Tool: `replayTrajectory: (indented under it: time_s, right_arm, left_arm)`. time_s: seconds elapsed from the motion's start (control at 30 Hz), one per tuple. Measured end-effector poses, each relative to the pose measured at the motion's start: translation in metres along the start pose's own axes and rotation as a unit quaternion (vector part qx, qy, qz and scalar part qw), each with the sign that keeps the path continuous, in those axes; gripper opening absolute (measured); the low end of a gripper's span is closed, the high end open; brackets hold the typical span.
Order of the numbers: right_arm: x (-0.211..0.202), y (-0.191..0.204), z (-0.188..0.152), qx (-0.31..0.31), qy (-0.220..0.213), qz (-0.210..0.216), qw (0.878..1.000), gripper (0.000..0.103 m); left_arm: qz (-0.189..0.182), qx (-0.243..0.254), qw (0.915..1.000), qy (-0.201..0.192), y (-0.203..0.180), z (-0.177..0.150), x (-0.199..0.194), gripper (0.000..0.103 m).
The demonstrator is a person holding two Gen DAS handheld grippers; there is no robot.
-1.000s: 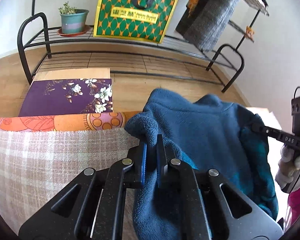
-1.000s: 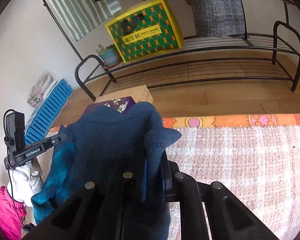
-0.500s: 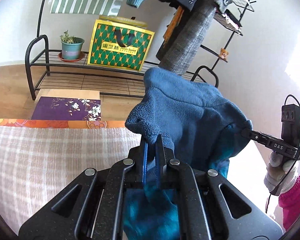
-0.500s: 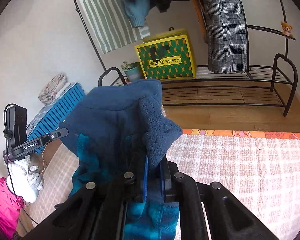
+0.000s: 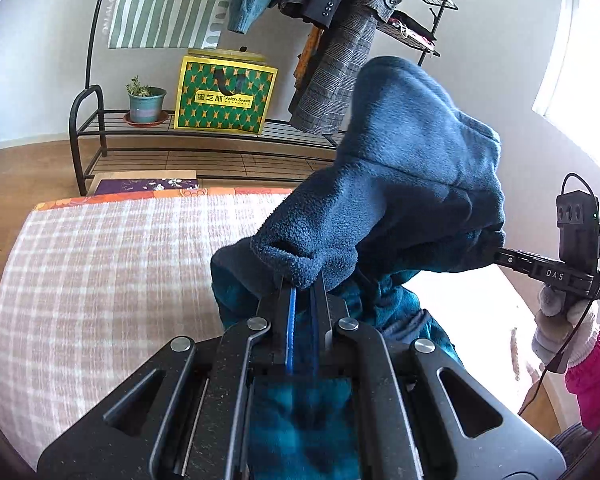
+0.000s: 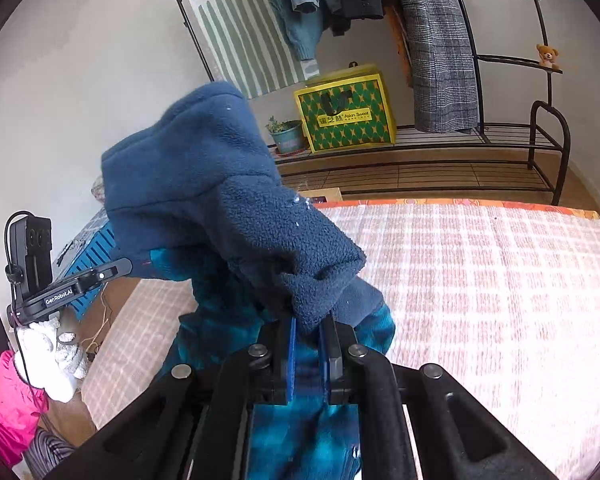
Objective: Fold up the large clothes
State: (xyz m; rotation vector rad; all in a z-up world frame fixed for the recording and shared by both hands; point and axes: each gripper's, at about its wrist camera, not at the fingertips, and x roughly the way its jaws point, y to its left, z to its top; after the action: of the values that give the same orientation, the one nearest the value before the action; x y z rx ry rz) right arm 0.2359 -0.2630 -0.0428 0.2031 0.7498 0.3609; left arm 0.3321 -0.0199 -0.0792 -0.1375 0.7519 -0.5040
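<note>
A dark blue fleece garment [image 5: 400,184] with a teal lining hangs lifted above the bed. My left gripper [image 5: 302,292] is shut on a thick edge of it, and the fabric bulges over the fingertips. In the right wrist view the same fleece garment [image 6: 204,184] drapes up and to the left, and my right gripper [image 6: 310,330] is shut on another edge. Each view shows the other gripper at its side, held by a white-gloved hand [image 5: 556,308] with a pink sleeve. The lower part of the garment hangs hidden below both grippers.
A bed with a pink-and-white checked cover [image 5: 100,272] lies under the garment, its orange border at the far edge. Beyond stand a black metal rack [image 5: 88,128] with a green-and-yellow bag [image 5: 224,96], a potted plant [image 5: 144,100] and hanging clothes [image 6: 432,40]. A blue crate [image 6: 92,256] stands at the left.
Both grippers have risen and pulled back from the bed's far edge, lifting the fleece off the cover. It now hangs between them, and more of the room's upper wall shows.
</note>
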Motion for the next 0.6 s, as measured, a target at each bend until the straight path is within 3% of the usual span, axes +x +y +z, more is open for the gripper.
replayTrajectory:
  time_s: [0.2, 0.43, 0.6]
  right_arm:
    - [-0.014, 0.010, -0.064, 0.001, 0.023, -0.009, 1.000, 0.007]
    - [-0.010, 0.007, -0.127, -0.008, 0.065, -0.049, 0.997, 0.009]
    - [-0.032, 0.003, -0.145, -0.016, 0.072, -0.065, 0.995, 0.023]
  left_arm:
    - [0.002, 0.003, 0.9994, 0.033, -0.010, -0.069, -0.017, 0.003]
    - [0.015, 0.025, 0.9949, 0.096, -0.014, -0.140, -0.016, 0.004]
    - [0.002, -0.011, 0.9936, 0.112, 0.005, -0.161, -0.040, 0.011]
